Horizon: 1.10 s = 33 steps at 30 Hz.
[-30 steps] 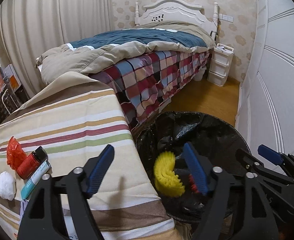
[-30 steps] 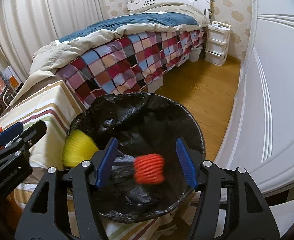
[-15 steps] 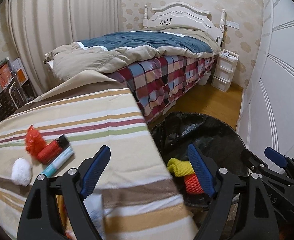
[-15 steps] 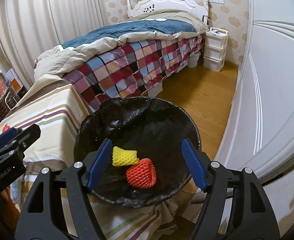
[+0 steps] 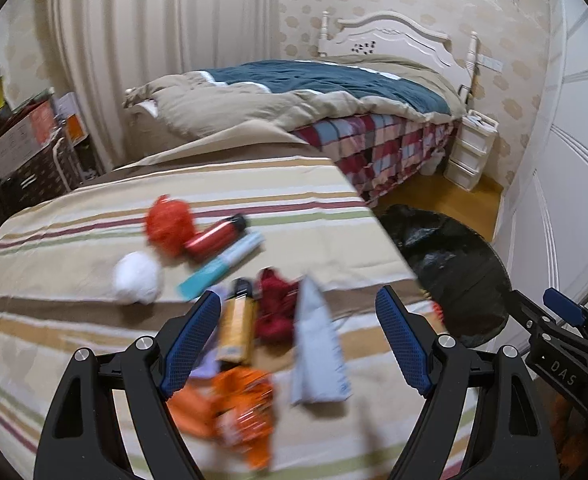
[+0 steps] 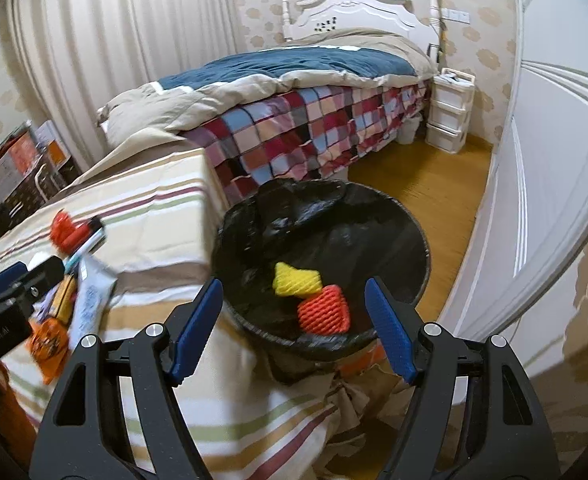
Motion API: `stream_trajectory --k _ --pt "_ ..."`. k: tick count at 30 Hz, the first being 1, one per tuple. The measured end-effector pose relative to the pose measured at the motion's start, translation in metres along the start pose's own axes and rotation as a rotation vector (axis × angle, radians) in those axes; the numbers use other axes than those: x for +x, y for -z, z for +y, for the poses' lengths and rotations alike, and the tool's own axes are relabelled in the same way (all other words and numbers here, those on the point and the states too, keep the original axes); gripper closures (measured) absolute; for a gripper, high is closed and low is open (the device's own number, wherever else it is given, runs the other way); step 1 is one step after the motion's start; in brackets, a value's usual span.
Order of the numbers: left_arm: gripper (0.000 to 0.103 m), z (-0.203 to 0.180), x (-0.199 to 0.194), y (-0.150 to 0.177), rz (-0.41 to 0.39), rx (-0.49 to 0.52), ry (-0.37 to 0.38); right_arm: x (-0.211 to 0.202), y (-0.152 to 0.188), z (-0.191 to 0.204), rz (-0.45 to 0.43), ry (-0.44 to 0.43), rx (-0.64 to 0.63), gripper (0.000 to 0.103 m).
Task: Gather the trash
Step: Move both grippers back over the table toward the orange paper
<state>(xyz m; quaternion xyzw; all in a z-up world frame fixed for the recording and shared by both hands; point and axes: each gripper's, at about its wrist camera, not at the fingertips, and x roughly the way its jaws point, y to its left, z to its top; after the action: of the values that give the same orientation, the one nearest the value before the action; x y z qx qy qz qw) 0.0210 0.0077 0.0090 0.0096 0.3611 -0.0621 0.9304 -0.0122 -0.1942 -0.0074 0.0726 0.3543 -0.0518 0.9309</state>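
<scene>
The left tool is wide open and holds nothing, and it hangs over a heap of trash on the striped worktop: a yellow box, a dark red net and a grey packet. The right tool is wide and empty too, over the black bin, where a yellow net and an orange net lie. To do it well, I think each tool should pick one piece, come down around it, squeeze softly, and then carry it to the bin.

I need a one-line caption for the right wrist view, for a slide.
Open right hand-held gripper above the black-lined bin holding yellow and red foam nets.
</scene>
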Motion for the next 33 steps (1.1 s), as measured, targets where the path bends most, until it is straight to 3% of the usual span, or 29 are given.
stream_trajectory --k 14,24,33 --pt "0.023 0.073 -0.026 0.051 0.035 -0.076 -0.12 -0.028 0.031 0.046 0.012 -0.061 -0.084 0.031" --pt "0.023 0.078 -0.016 0.073 0.092 -0.063 -0.124 -0.029 0.04 0.059 0.022 -0.083 -0.112 0.031" --pt "0.023 0.081 -0.002 0.071 0.132 -0.064 -0.144 -0.021 0.041 0.064 0.04 -0.088 -0.115 0.031"
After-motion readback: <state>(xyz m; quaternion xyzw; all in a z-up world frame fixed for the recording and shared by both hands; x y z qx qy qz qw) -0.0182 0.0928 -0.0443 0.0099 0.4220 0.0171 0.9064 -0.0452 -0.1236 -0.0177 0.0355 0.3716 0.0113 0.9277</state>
